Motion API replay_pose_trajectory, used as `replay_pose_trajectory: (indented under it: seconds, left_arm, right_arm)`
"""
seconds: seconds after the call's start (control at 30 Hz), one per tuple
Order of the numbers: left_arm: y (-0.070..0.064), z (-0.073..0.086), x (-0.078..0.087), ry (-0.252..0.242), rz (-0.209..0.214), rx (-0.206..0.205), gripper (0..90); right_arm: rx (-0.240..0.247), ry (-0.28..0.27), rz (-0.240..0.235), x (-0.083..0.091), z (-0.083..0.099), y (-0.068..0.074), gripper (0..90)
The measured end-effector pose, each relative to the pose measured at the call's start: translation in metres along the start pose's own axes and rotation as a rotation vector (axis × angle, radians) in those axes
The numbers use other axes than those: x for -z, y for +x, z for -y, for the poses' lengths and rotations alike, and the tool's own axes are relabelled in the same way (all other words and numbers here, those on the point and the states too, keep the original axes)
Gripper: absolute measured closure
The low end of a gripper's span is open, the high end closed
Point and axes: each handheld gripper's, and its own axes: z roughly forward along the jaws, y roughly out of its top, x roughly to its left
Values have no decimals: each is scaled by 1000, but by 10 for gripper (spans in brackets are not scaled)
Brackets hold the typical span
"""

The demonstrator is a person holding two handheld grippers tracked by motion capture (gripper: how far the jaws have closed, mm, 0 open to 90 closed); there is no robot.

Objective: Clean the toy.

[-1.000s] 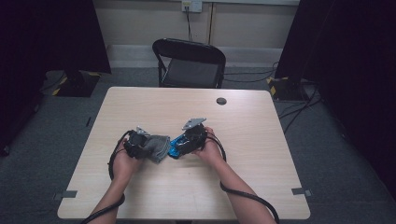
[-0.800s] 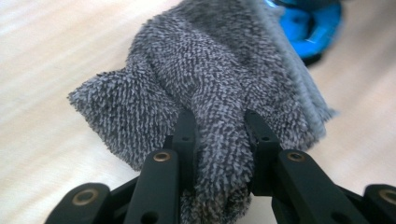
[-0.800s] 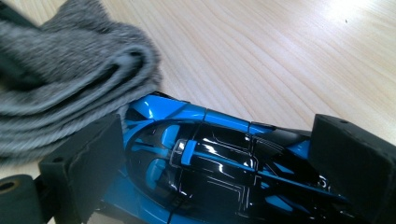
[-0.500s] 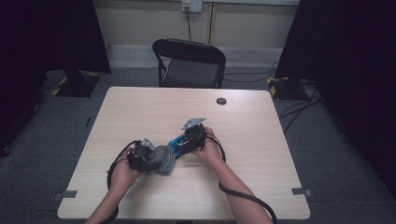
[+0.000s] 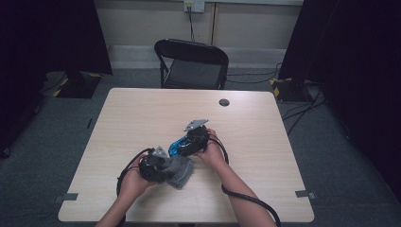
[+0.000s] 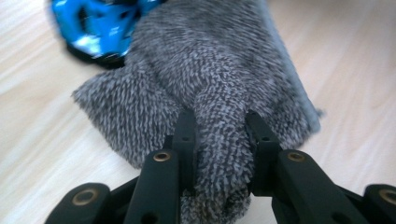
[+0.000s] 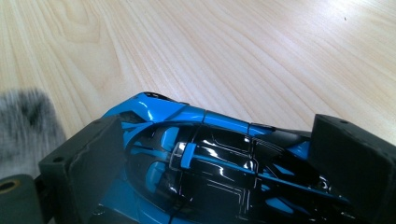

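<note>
Fingers of the left gripper [image 6: 219, 154] pinch a fold of grey cloth [image 6: 205, 79], presumably for wiping; right gripper [image 7: 205, 186] clamps the blue toy car [image 7: 210, 158], steadying it on the table [image 5: 142, 113].

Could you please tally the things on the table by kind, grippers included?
Grippers: 2 (left gripper, right gripper)
Toy car, blue and black: 1
Grey cloth: 1
Small dark round thing on the table: 1
Total: 5

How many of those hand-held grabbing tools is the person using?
2. The left tool is near the table's front edge, clamped on a grey fuzzy cloth. The right tool is just beyond it, gripping a blue toy car.
</note>
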Motion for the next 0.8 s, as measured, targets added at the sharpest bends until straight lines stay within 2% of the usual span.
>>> replay_pose_trajectory:
  seconds: [0.03,0.13,0.27,0.57,0.73,0.8]
  left_arm:
    - [0,0,0,0,0,0,702]
    - [-10,-5,-4,-7,24,-43,699]
    - [-10,-5,-1,-11,22,-55,697]
    - [16,11,32,-87,-57,7,694]
    - [34,17,48,-147,-107,69,693]
    - [39,19,51,-149,-116,82,693]
  right_arm:
    - [0,0,-1,0,0,0,36]
    - [1,-4,-1,0,0,0,37]
    - [0,-17,0,0,2,0,37]
    - [0,-18,0,0,2,0,37]
    - [-5,-27,4,0,3,1,38]
    - [-7,-29,5,0,3,1,37]
